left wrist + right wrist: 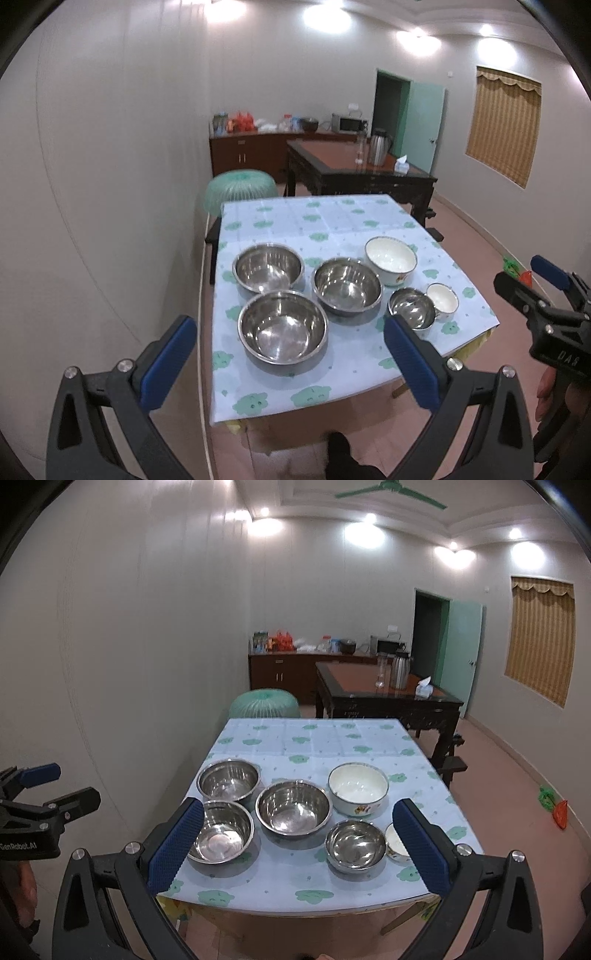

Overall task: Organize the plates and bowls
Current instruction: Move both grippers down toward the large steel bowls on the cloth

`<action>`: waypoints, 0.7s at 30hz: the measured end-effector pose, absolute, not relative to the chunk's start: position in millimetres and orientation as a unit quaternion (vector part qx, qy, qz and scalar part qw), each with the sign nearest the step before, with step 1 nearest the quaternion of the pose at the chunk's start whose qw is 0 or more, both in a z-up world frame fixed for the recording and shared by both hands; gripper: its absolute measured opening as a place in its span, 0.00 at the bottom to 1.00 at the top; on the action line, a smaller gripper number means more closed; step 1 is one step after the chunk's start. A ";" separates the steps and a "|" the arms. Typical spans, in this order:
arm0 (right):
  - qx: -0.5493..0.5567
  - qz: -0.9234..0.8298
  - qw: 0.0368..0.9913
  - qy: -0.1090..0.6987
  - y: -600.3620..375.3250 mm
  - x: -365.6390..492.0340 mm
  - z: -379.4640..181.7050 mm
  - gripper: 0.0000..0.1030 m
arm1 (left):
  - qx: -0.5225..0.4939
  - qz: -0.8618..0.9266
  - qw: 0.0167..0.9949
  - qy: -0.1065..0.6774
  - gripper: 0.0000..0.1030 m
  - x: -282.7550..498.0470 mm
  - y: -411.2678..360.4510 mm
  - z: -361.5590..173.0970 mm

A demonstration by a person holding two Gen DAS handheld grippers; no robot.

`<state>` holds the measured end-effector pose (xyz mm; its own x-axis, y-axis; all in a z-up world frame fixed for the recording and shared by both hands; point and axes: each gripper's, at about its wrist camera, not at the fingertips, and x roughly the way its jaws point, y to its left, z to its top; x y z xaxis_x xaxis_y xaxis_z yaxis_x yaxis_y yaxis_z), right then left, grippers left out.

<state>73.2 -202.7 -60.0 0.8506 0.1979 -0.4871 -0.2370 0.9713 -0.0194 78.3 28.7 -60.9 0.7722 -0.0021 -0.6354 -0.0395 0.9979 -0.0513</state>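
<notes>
Bowls: four steel bowls [282, 326] and two white bowls [390, 260] sit mid-frame on the table [295, 218]. Your left gripper [290, 362] and right gripper [297, 843] hover at the bottom, fingers spread, empty.

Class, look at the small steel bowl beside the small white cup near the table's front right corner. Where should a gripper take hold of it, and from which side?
Grip the small steel bowl by its thin rim on the near side, one finger inside and one outside, coming from above. It sits upright and open; the small white cup crowds its right side, so probably avoid that edge.

black-framed tongs [291, 363] with ribbed blue pads [168, 363], silver screws, white "genrobot.ai" lettering
</notes>
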 end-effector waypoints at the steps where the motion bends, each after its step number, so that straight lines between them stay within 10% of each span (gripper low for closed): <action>1: -0.038 0.118 0.959 0.255 -202.4 80.8 -63.2 1.00 | -0.035 0.010 0.939 0.343 1.00 84.9 29.6 -65.8; 21: -0.053 0.245 0.895 0.369 -204.4 309.0 -134.9 1.00 | -0.061 0.136 0.879 0.453 1.00 247.9 21.0 -148.5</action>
<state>309.0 -204.4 -134.9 0.6077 0.3990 -0.6867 -0.4767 0.8748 0.0865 247.9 21.0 -148.5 0.5527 0.1842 -0.8127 -0.2947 0.9554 0.0161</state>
